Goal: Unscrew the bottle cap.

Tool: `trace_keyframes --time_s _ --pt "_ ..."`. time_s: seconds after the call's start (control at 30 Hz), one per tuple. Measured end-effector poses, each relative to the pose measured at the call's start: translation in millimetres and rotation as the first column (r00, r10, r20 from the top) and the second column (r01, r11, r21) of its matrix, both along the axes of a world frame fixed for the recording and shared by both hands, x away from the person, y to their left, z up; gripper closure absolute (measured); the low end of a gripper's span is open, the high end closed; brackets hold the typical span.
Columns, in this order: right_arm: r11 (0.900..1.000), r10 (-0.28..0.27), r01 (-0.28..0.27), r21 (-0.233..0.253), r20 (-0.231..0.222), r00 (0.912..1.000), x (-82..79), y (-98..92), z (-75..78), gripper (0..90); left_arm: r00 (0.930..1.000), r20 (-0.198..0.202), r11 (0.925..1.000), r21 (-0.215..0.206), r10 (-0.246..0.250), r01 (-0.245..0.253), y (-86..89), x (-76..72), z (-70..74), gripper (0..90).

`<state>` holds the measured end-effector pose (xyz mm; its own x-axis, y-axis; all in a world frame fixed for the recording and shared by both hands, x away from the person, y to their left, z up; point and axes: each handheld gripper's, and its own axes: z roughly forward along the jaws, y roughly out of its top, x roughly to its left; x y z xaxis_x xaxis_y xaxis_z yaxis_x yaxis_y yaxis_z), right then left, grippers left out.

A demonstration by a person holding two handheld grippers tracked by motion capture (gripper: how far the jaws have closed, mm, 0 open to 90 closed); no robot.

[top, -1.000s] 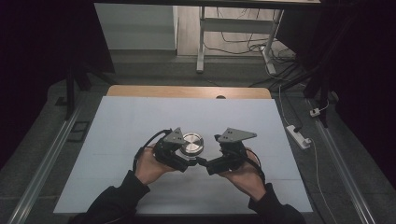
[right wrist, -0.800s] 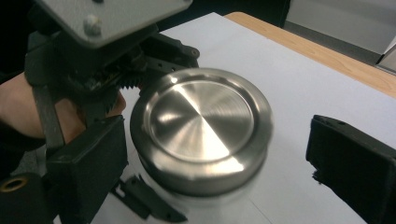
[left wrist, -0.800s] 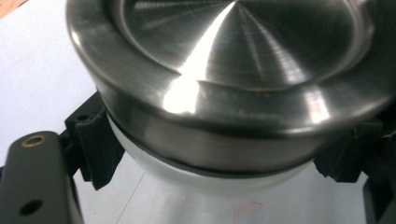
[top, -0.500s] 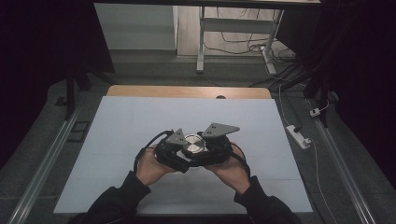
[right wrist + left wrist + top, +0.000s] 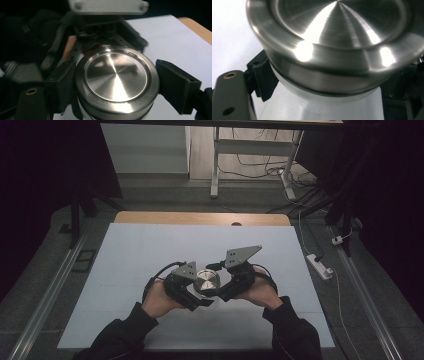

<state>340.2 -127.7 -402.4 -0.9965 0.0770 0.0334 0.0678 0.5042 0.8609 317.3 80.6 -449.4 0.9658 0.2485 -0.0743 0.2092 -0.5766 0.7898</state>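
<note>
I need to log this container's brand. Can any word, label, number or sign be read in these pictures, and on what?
None can be read.
The steel lid is bare brushed metal: no brand, no number.
The white body under it shows no print on the part in view.
The grey plates on the left claw and right claw carry only screws.

The white-topped counter (image 5: 150, 250) occupies the centre of the frame; a light wooden strip (image 5: 200, 218) borders its far edge. Grey floor (image 5: 45, 270) surrounds it, with metal rails (image 5: 50, 285) at left and right. At upper centre stands a pale metal table frame (image 5: 216, 165) above tangled dark cables (image 5: 255, 167). A white power strip (image 5: 320, 266) lies at right. The surroundings are dark.
</note>
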Motion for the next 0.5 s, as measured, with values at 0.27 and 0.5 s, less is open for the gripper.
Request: trace_keyframes --time_s 0.27,0.5 --pt "0.987 -0.162 0.162 0.004 0.017 0.9866 -8.8 2.7 9.5 11.3 0.9962 0.025 0.9962 0.023 0.083 -0.084 2.2 0.9 3.1 15.9" --pt "0.935 -0.354 0.355 -0.016 0.068 0.9329 -30.0 20.6 15.2 12.2 0.9841 0.031 0.9841 0.028 0.175 -0.175 5.1 2.5 2.7 15.9"
